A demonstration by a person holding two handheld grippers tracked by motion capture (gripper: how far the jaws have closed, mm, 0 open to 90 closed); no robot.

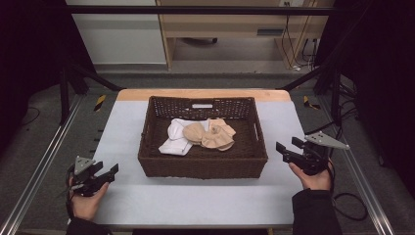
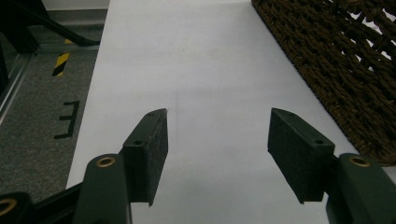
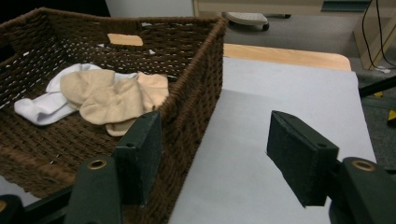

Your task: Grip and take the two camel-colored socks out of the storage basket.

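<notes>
Item 1, left hand-held gripper (image 1: 108, 172): hovering over the bare desk (image 1: 195, 196), jaws spread wide, released, gripping nothing. The basket (image 1: 203, 166) is lying ahead of it and to its right.

Item 2, right hand-held gripper (image 1: 286, 148): likewise released, jaws standing apart over the desk, the basket wall sitting just beside its left jaw.

Item 3, socks: a white sock (image 1: 175, 139) and a bundle of beige socks (image 1: 210, 135) are lying touching each other on the basket floor, ahead and to the left of the right hand-held gripper, and well ahead and to the right of the left one.

Handling note: the step in hand is probably reaching in for a sock. Doing it well likely means rising over the rim, descending with jaws kept wide, and pinching a raised fold of one sock rather than the whole overlapping heap.

Materials: basket is dark brown wicker, rectangular, open-weave, with handle slots. Socks are soft knit, limp, crumpled. Desk covering is pale, smooth, matte. Jaw pads are flat, black, finely textured.
</notes>
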